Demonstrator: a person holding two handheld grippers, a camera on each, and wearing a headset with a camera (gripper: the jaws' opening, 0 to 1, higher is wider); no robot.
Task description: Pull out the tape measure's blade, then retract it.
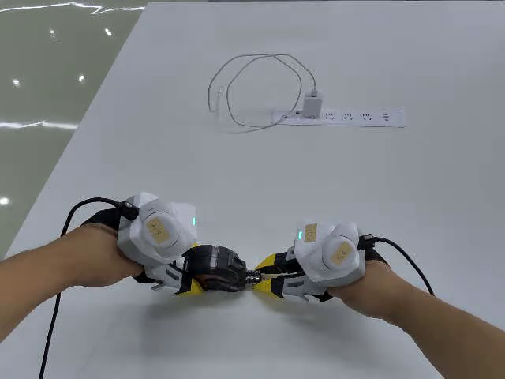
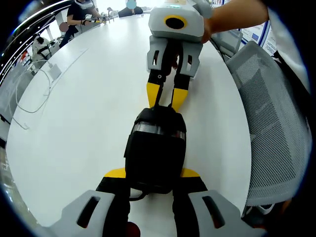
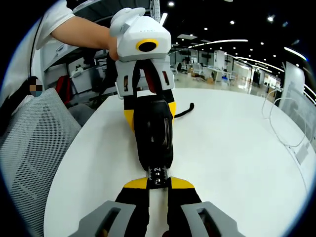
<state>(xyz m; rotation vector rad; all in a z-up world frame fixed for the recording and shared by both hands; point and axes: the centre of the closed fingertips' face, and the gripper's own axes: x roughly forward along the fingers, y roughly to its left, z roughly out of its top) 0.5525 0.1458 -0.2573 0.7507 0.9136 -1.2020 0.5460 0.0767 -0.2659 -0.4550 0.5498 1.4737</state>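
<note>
A black tape measure (image 1: pixel 217 268) lies on the white table (image 1: pixel 260 174) near its front edge, between the two grippers. My left gripper (image 1: pixel 187 278) is shut on the tape measure's case (image 2: pixel 155 150), its yellow-tipped jaws pressed against both sides. My right gripper (image 1: pixel 264 285) faces it from the right and is shut on the blade's end (image 3: pixel 157 174), where a short marked piece of blade shows just outside the case (image 3: pixel 154 131). The right gripper's yellow fingertips (image 2: pixel 154 92) meet right at the case mouth.
A white power strip (image 1: pixel 347 118) with a plugged charger and a looped white cable (image 1: pixel 256 87) lies at the back of the table. A black cord (image 1: pixel 67 253) trails from the left gripper. Mesh chairs (image 2: pixel 274 123) stand beside the table. The table's left edge runs diagonally.
</note>
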